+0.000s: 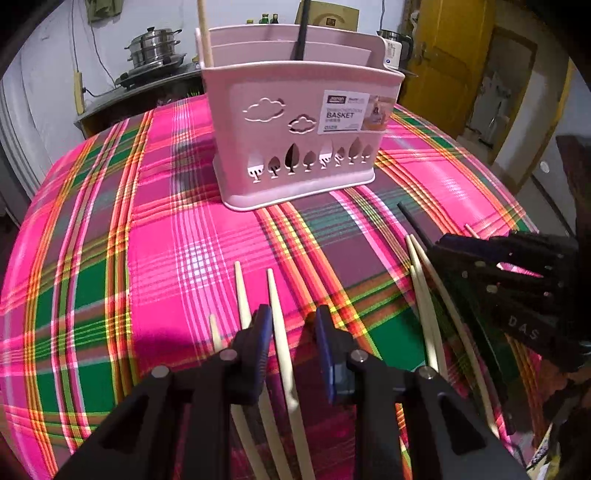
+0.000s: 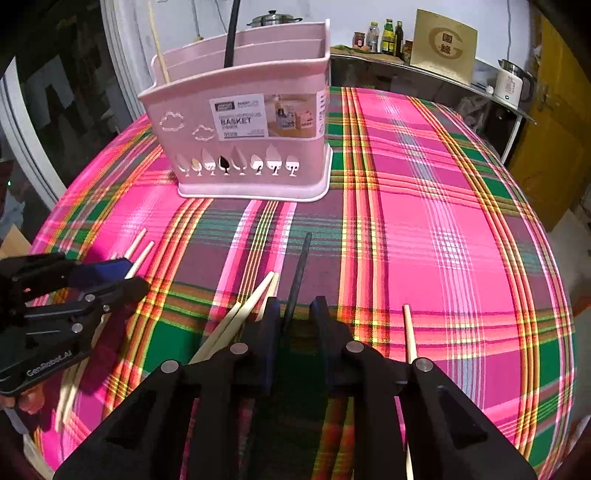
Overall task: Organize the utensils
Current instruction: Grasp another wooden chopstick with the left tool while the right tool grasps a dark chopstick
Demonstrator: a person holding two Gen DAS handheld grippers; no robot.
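A pink utensil basket [image 1: 295,125] stands on the plaid tablecloth [image 1: 147,221] and holds one cream chopstick [image 1: 204,33] and one black chopstick [image 1: 303,29]. It also shows in the right wrist view [image 2: 243,125]. My left gripper [image 1: 291,325] is open, low over the table, with a cream chopstick [image 1: 279,325] lying between its jaws. My right gripper [image 2: 295,314] is open around a black chopstick [image 2: 298,277] that lies on the cloth. Several more cream chopsticks [image 1: 421,280] lie loose between the two grippers.
Another cream chopstick [image 2: 409,332] lies right of my right gripper. A counter [image 2: 406,66] behind the table carries bottles, a kettle [image 2: 511,83] and steel pots [image 1: 155,51]. A yellow door [image 1: 447,55] is at the back right.
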